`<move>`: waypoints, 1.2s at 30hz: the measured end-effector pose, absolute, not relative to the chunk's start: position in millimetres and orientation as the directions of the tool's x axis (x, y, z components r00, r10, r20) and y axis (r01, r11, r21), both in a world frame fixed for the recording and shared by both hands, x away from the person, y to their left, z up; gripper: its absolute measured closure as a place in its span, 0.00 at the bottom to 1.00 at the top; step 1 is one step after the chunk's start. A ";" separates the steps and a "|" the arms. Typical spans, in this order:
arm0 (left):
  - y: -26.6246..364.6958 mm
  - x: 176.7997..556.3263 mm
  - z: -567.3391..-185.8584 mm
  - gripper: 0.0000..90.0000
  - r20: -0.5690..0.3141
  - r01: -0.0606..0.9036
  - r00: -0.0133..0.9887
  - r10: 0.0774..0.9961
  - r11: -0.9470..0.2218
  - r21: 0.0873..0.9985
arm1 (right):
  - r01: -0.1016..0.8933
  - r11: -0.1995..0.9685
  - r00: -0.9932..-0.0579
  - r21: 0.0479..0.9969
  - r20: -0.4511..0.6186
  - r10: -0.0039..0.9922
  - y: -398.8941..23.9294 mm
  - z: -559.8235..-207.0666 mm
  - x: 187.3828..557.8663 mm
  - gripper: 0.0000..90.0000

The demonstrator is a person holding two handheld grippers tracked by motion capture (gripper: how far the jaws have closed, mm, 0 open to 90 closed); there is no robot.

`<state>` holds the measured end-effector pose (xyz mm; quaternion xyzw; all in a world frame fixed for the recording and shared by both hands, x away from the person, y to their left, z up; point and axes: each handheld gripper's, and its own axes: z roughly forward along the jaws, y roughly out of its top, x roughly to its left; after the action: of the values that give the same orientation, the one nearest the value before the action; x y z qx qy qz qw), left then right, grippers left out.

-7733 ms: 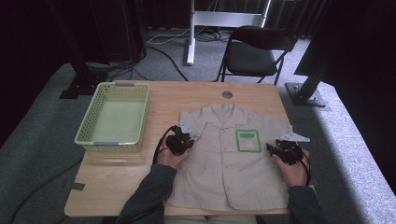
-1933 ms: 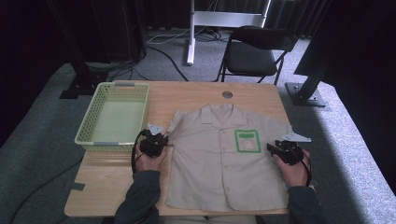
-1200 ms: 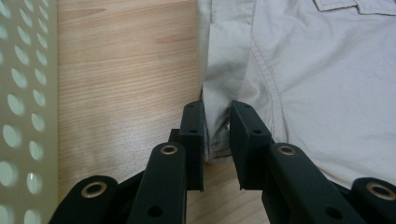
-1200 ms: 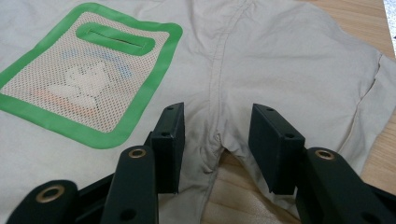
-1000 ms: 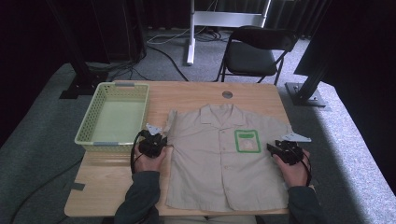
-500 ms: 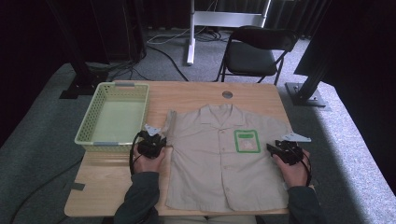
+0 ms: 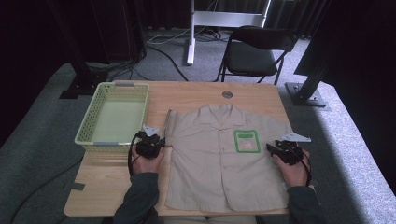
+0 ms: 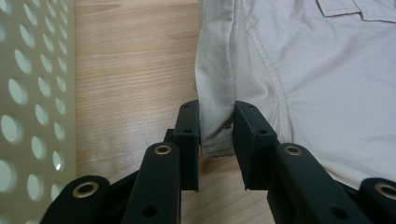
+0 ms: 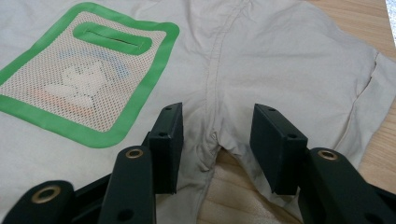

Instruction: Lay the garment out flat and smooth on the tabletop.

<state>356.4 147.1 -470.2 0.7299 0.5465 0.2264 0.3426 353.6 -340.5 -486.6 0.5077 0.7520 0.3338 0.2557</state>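
A beige short-sleeved shirt (image 7: 224, 163) lies flat, front up, on the wooden table (image 7: 107, 182), with a green-edged mesh patch (image 7: 246, 141) on its chest. My left gripper (image 7: 160, 141) is at the shirt's left edge. In the left gripper view its jaws (image 8: 216, 135) hold a narrow upright fold of the sleeve (image 8: 215, 84). They have just been opening a little, and the cloth still fills the gap and touches both pads. My right gripper (image 7: 271, 148) stands open with its jaws (image 9: 216, 140) astride the underarm seam (image 9: 212, 93), beside the patch (image 9: 88, 70), pads clear of the cloth.
A pale green perforated basket (image 7: 93, 135) stands at the left of the table, its wall (image 8: 28, 93) close beside my left gripper. A round hole (image 7: 227, 94) is in the tabletop behind the collar. A black folding chair (image 7: 252, 56) stands beyond the table.
Since the earliest frame my left gripper has moved left from the shirt's chest to its left edge, and the sleeve there now stands in a narrow fold. The right hand has stayed put.
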 end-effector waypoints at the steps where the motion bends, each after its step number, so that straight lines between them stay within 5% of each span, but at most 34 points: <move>1: 147.4 356.2 -470.2 0.80 -0.045 0.642 0.298 0.953 -0.165 0.748 | 0.593 0.261 -0.353 0.762 -0.045 0.934 -340.5 -486.6 353.6 0.59; 20: 155.0 341.0 -463.9 0.80 -0.011 0.578 0.243 0.970 -0.135 0.805 | 0.592 0.263 -0.350 0.762 -0.050 0.935 -340.3 -486.6 353.7 0.58; 36: 146.2 329.8 -458.7 0.70 0.027 0.467 0.363 0.932 -0.207 0.860 | 0.552 0.238 -0.299 0.799 -0.077 0.951 -343.7 -481.5 348.7 0.57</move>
<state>329.8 146.2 -458.7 0.7210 0.4850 0.2890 0.4018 348.7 -343.7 -481.5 0.5144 0.7304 0.3409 0.2926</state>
